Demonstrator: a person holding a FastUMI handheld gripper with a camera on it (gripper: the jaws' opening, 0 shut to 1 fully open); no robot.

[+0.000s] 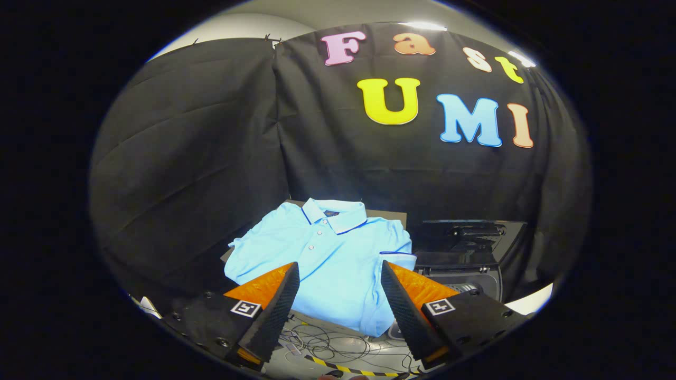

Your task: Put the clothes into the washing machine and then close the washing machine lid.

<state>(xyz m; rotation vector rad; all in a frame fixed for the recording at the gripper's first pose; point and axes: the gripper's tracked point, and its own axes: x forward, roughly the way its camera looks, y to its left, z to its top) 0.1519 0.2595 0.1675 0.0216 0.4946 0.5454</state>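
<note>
Light blue polo shirt ahead of spread, empty tongs, no readable labels

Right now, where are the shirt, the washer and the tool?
shirt (327, 253): gripper view, chest by the buttons.
washer (465, 245): gripper view, open lid.
tool (338, 287): gripper view, open gap between fingers.

Gripper view – rides above fingers, faces forward-down at near shirt, washing machine beside.

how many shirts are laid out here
1: a light blue polo shirt lies flat just ahead of the open gripper, left of the washing machine. Others may be hidden inside it.
</note>
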